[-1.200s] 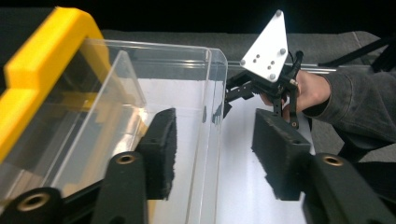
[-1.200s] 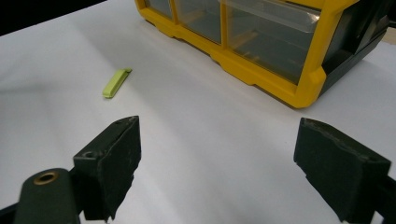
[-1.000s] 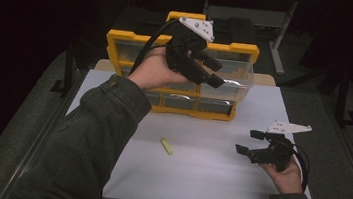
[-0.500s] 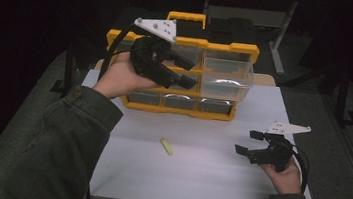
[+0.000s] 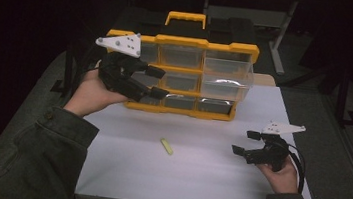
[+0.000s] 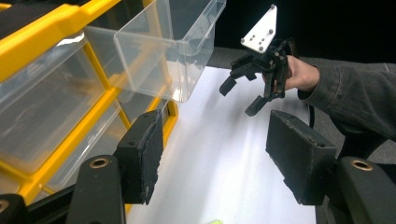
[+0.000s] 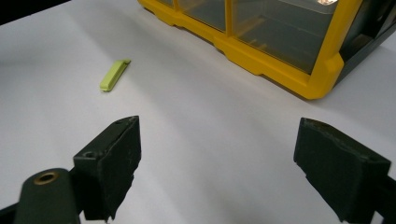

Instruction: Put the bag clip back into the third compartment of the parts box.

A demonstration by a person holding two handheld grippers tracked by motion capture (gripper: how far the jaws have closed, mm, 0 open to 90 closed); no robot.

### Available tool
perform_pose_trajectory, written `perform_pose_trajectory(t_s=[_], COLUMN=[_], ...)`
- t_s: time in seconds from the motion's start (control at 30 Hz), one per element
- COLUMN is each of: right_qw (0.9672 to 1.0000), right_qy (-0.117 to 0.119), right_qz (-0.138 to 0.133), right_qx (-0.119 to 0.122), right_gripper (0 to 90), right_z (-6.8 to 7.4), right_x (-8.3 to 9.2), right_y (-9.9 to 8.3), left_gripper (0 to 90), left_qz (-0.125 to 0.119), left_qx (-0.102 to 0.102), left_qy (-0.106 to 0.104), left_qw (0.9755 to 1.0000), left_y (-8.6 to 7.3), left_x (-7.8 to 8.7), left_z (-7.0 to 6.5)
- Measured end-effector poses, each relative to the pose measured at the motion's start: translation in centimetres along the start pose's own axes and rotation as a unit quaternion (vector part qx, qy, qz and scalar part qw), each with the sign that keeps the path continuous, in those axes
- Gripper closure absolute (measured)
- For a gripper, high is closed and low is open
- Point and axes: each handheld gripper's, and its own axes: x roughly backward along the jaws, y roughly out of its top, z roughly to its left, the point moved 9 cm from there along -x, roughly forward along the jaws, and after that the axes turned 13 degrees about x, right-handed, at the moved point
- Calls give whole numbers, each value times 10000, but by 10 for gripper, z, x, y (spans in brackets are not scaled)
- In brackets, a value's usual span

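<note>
Yellow drawer organizer (image 5: 191,108) upright at far edge of white table sheet (image 5: 196,177); one clear drawer (image 5: 227,80) at its right side pulled out and empty. Left gripper (image 5: 158,82) raised before organizer's left drawers, jaws apart with nothing between them, having just been opening. Small yellow-green piece (image 5: 166,146) flat on sheet, near centre, well apart from both grippers. Right gripper (image 5: 245,142) low over sheet at right, jaws spread wide, empty, aimed toward piece and organizer's lower corner.
</note>
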Motion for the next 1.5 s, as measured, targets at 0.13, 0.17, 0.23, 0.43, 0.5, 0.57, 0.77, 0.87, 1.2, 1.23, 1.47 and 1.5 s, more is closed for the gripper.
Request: perform_pose_trajectory(t_s=[0.13,0.17,0.23,0.43,0.5,0.57,0.77,0.87,1.2,1.23,1.47,1.5], right_qw=[10000,9999,9999,9999,9999,9999,9999,10000,10000,10000,10000,10000], right_qy=[-57,-76,-80,-88,-95,-96,-38,-28,3,-5,7,6], right_qz=[-10,-34,-61,50,33,17,99,69,-7,-26,-14,-21], right_qx=[-70,-110,-110,-95,-91,-83,-17,2,-23,-29,-14,-33], right_gripper=[143,143,143,143,143,143,143,143,140,140,140,140], right_z=[-2,-3,-4,-3,-3,-3,-1,-1,-1,-1,1,1], right_x=[2,3,2,0,0,-1,-4,-3,-1,-1,0,0], right_y=[0,0,0,-2,-2,-2,-4,-3,-4,-3,-4,-4], left_gripper=[366,366,360,342,329,327,301,290,266,260,260,255], left_qz=[-33,-37,-67,-130,-176,-220,-276,-257,-328,-320,-420,-429], left_qx=[98,115,152,234,264,291,355,352,472,482,557,578], left_qy=[23,30,35,111,149,161,246,337,441,460,581,583], left_qw=[9999,9999,9999,9996,9994,9992,9987,9985,9974,9973,9959,9957], left_y=[-9,-12,-16,-29,-34,-35,-46,-54,-70,-71,-85,-87], left_x=[3,3,4,7,9,10,15,14,14,14,15,16], left_z=[2,3,5,9,10,10,10,10,12,12,12,12])
